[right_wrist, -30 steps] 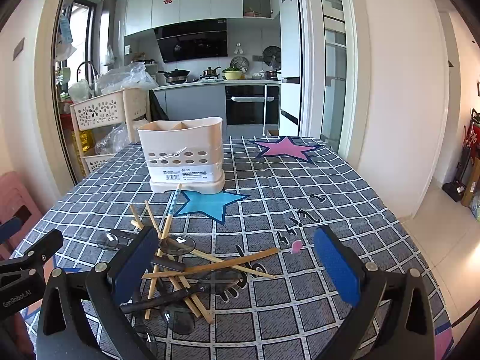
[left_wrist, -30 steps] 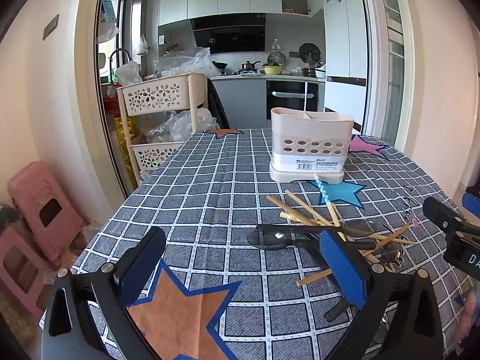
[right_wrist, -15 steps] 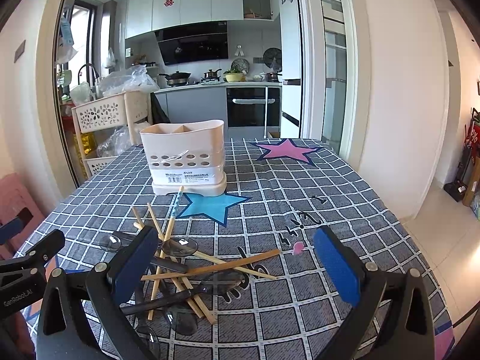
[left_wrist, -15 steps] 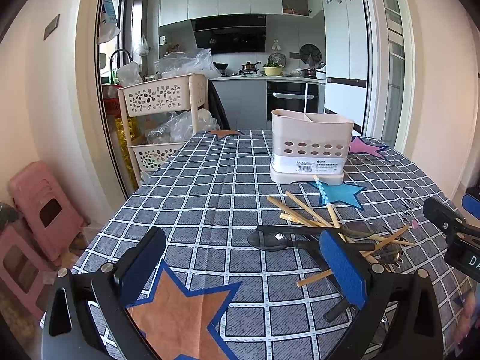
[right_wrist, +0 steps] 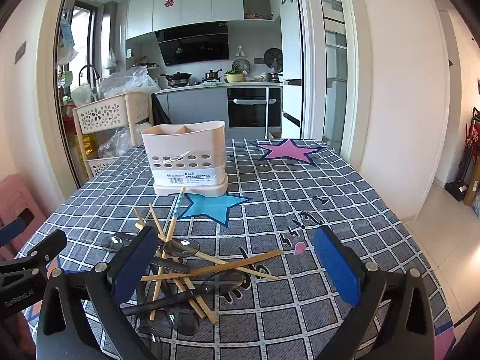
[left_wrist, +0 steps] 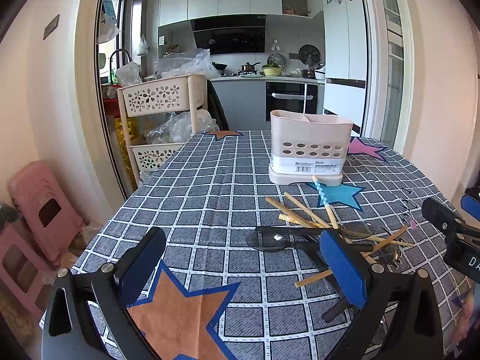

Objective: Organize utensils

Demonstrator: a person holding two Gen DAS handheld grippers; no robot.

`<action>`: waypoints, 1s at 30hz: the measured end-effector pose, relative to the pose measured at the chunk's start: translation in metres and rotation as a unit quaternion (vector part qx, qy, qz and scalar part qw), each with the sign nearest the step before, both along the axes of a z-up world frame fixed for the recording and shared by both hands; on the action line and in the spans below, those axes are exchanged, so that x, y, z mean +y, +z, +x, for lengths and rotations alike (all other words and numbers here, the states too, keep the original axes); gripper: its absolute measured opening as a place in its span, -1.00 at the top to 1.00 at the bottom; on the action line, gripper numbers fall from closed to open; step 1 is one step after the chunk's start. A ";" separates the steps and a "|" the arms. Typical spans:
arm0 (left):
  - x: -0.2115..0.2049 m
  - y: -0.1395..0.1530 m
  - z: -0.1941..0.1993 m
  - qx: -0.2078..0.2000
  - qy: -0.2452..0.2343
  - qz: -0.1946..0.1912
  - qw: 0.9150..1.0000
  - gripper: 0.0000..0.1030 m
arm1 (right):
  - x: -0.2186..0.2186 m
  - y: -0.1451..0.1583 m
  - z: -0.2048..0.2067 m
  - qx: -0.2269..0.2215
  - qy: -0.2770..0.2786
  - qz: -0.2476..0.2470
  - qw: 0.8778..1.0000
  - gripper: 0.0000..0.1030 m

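Covering the surface is a grey checked tablecloth (left_wrist: 210, 198) printed with coloured stars. A cream utensil holder (left_wrist: 309, 150) with a row of round holes and inner dividers is seen standing upright toward the far side of the surface, and is used here as the landmark. Just in front of the holder, on the near side, a loose pile of utensils is scattered: wooden chopsticks (right_wrist: 210, 270) lie crossed over dark spoons (right_wrist: 181, 247), and one chopstick with a blue patterned end (right_wrist: 179, 199) is seen reaching almost to the holder's base. A blue star (right_wrist: 214, 207) on the cloth lies between the holder and the pile.

The left gripper (left_wrist: 240, 270) is held low over the cloth, nearer than the holder and to the left of the pile; its blue-padded jaws are spread wide and nothing is held between them. The right gripper (right_wrist: 237, 270) is held nearer than the holder too, with part of the pile seen between its jaws, which are likewise spread wide and empty. Beyond the surface, to the left of the holder, a cream basket trolley (left_wrist: 162, 102) is visible, with a kitchen behind it.
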State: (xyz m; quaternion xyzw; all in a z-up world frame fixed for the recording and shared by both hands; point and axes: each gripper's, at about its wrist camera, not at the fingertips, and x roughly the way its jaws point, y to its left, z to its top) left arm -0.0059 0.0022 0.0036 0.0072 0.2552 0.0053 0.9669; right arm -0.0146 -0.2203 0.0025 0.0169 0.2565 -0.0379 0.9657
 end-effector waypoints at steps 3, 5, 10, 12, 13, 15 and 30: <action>0.000 0.000 0.000 0.000 0.000 0.000 1.000 -1.00 | -0.001 0.000 0.000 0.000 0.000 0.000 1.000 -1.00; -0.001 0.000 0.000 0.000 -0.001 -0.001 1.000 -1.00 | 0.000 0.000 0.000 0.000 0.000 0.000 1.000 -1.00; 0.000 0.000 0.000 0.000 0.000 -0.001 1.000 -1.00 | 0.000 0.000 0.000 0.000 0.000 0.000 1.000 -1.00; 0.000 0.000 0.000 0.000 0.000 -0.001 1.000 -1.00 | 0.000 0.000 0.000 -0.001 0.000 0.000 1.000 -1.00; 0.000 0.000 0.000 0.000 0.000 -0.002 1.000 -1.00 | 0.000 0.000 0.000 -0.001 0.000 0.000 1.000 -1.00; 0.001 0.001 -0.001 0.000 0.000 -0.002 1.000 -1.00 | 0.000 0.000 0.000 -0.001 0.000 0.000 1.000 -1.00; 0.001 0.001 -0.001 0.000 0.000 -0.002 1.000 -1.00 | 0.002 0.001 -0.001 -0.001 0.001 0.001 1.000 -1.00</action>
